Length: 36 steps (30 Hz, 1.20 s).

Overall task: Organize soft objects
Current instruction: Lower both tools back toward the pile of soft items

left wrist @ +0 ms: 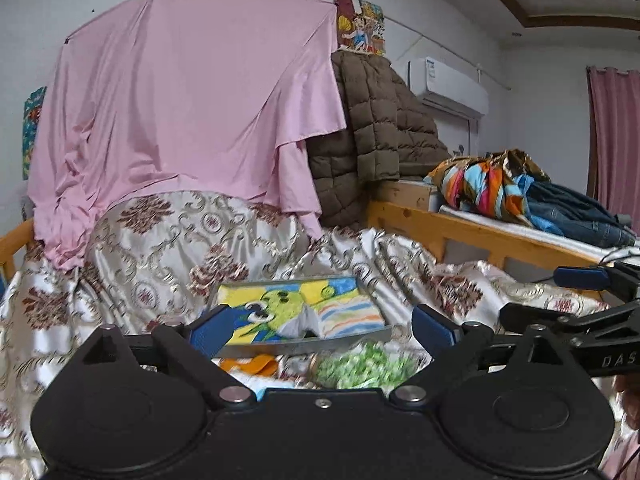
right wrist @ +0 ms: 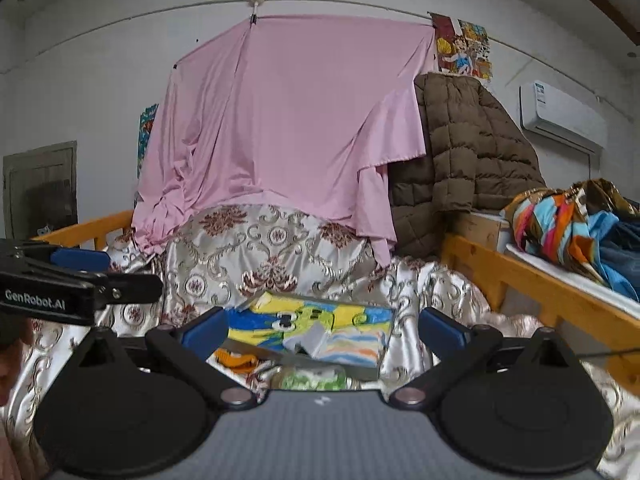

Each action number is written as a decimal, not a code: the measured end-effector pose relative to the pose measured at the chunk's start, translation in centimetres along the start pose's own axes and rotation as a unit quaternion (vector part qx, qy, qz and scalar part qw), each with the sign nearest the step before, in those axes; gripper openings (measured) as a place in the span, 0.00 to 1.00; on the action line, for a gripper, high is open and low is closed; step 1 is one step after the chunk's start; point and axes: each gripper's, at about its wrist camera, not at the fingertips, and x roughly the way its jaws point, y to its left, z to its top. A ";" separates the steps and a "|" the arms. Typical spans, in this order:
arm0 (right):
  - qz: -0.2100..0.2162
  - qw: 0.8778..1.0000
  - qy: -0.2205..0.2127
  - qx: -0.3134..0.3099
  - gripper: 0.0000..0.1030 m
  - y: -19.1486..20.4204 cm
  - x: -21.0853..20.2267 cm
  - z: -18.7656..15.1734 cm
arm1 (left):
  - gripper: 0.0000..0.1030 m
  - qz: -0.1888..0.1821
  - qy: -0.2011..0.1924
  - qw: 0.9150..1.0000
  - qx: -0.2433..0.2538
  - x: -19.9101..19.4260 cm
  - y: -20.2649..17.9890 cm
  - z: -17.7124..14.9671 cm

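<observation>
From my left wrist camera the left gripper (left wrist: 320, 330) has its blue pads spread wide with nothing clamped between them. Past them, on the patterned satin bedspread (left wrist: 160, 248), lies the folded cartoon-print cloth (left wrist: 304, 312) in yellow, blue and green. Nearer the camera sit a green speckled soft bundle (left wrist: 360, 366) and an orange piece (left wrist: 252, 364); both are blurred, so I can't say quite what they are. The right gripper (left wrist: 568, 296) reaches in from this view's right edge.

My right wrist camera shows the right gripper (right wrist: 322, 330) just as wide apart and empty, the same cartoon-print cloth (right wrist: 312, 326) beyond its pads. Only here do I see the left gripper (right wrist: 80, 272) from the side, and a dark panel (right wrist: 40, 188) low on the wall. Only the left view takes in the pink curtain (left wrist: 616, 140) at far right.
</observation>
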 end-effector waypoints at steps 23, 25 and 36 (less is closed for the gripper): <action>-0.002 0.990 0.138 0.035 1.00 1.0 0.1 -8.2 | 0.95 0.016 0.180 0.983 -0.026 0.9 3.5 -9.0; 0.010 0.988 0.154 0.030 1.00 1.3 0.7 -8.7 | 0.95 0.009 0.191 0.981 -0.026 1.3 3.4 -9.2; 0.057 0.982 0.178 -0.007 1.00 2.6 2.9 -9.1 | 0.95 -0.035 0.252 0.965 -0.059 3.7 3.7 -10.8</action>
